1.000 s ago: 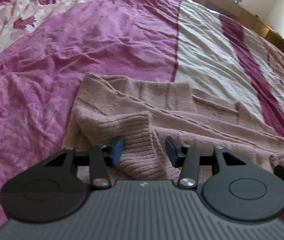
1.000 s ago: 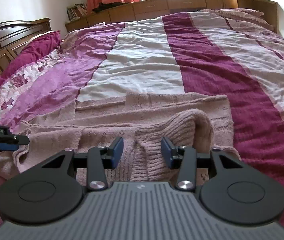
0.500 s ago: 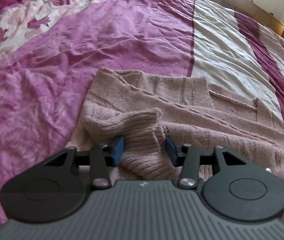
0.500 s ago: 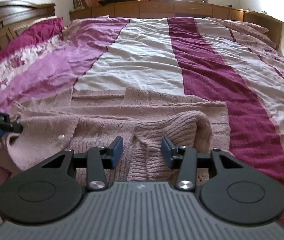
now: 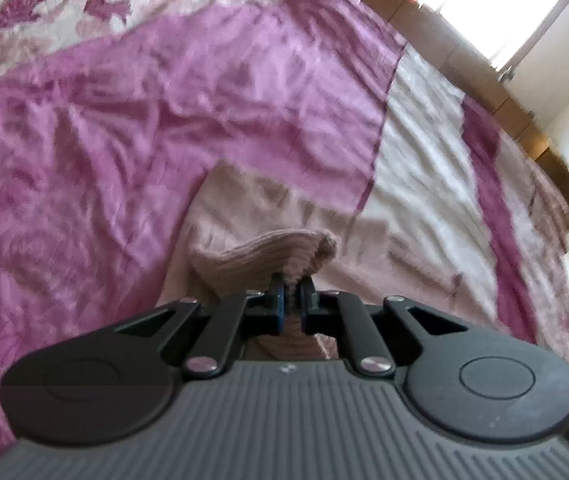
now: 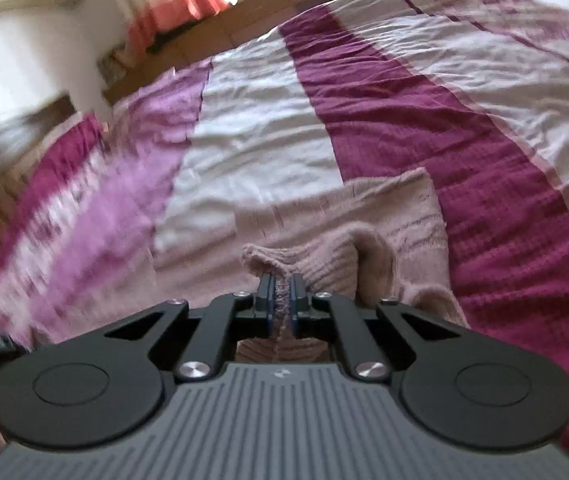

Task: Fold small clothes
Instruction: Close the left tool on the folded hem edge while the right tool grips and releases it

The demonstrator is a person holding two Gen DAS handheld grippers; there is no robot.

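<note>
Item: pink knitted garment [image 5: 268, 208], lying spread on a striped bedspread [image 5: 164, 92] in magenta, cream and floral bands; its near portion is passing out of sight beneath both tools. Left gripper [image 5: 292, 300]: jaws drawn together and pinching a ribbed cuff [image 5: 268, 256] of the knit, which is bunching up above the pads; the cloth behind the pads is disappearing under the grey tool body. Right gripper [image 6: 280, 304]: jaws likewise pressing together on a second ribbed fold [image 6: 316, 260], the gathered edge standing up just ahead of the pads. Whether each fold is a sleeve end or a hem is not showing clearly. Both views are smearing with motion blur, worst along the left side of the right wrist view, where a dark wooden headboard [image 6: 12, 136] and orange curtain [image 6: 180, 8] are reading only as streaks. A black part at the lower left edge of that view is being cut off by the frame and cannot be identified. The window glare is washing out detail in both upper corners.
</note>
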